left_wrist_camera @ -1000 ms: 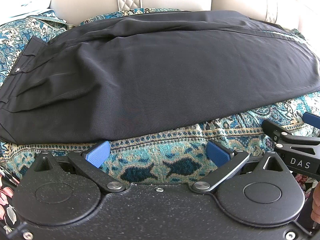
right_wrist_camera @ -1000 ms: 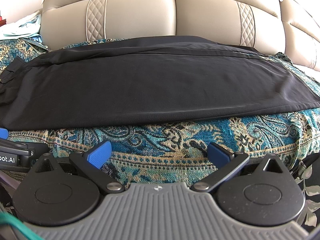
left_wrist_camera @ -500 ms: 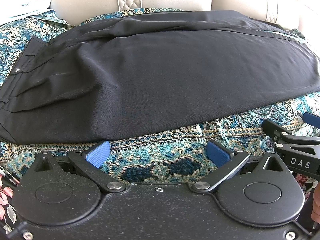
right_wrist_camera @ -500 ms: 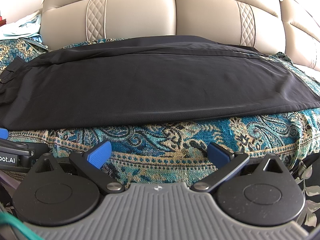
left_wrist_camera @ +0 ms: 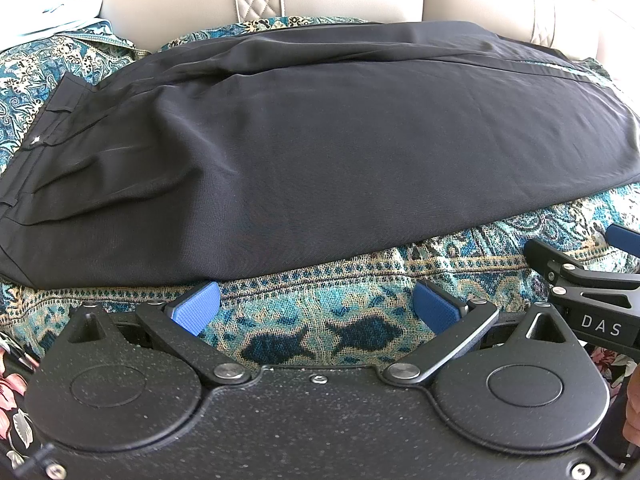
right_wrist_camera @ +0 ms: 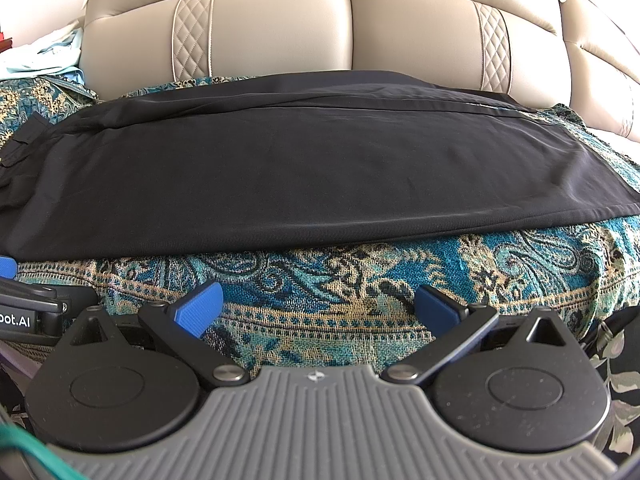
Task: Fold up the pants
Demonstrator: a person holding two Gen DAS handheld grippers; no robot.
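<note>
Black pants (left_wrist_camera: pixel 320 160) lie flat lengthwise on a patterned teal cover, waistband at the left, legs stacked and running right. They also show in the right wrist view (right_wrist_camera: pixel 304 168), with the hem at the right. My left gripper (left_wrist_camera: pixel 316 310) is open and empty, just short of the pants' near edge. My right gripper (right_wrist_camera: pixel 316 306) is open and empty, also in front of the near edge, further right. The right gripper's finger shows at the left wrist view's right edge (left_wrist_camera: pixel 580 280).
The teal paisley cover (right_wrist_camera: pixel 360 280) drapes over a beige leather sofa (right_wrist_camera: pixel 344 32) whose backrest rises behind the pants. Light blue cloth (right_wrist_camera: pixel 44 56) lies at the far left on the sofa.
</note>
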